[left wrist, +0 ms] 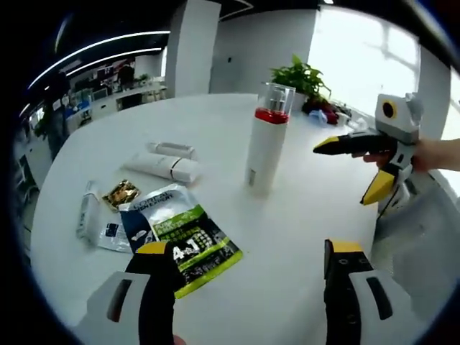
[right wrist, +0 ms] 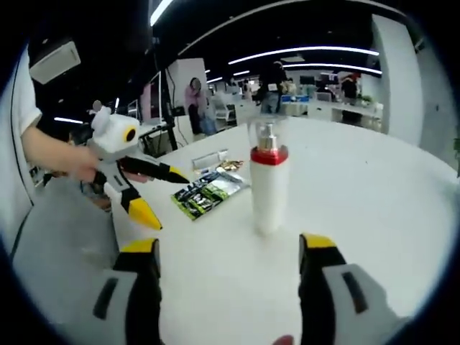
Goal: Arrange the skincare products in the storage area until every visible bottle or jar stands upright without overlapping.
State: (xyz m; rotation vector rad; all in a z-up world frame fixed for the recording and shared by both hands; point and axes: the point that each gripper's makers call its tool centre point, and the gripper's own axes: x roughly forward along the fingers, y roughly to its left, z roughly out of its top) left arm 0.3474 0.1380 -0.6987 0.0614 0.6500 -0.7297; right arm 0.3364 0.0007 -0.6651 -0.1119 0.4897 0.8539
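Observation:
A white pump bottle with a red band and a clear cap stands upright in the middle of the round white table. My left gripper is open and empty, a short way in front of the bottle. From the right, my right gripper reaches in with its jaws apart, beside the bottle but not touching it. In the right gripper view the same bottle stands just beyond my open right gripper, and the left gripper hangs open at the left. A white tube lies flat left of the bottle.
A green and blue pouch, a gold sachet and a white sachet lie flat near the left jaw. A second small white tube lies behind the first. A potted plant stands at the table's far edge. People stand in the office behind.

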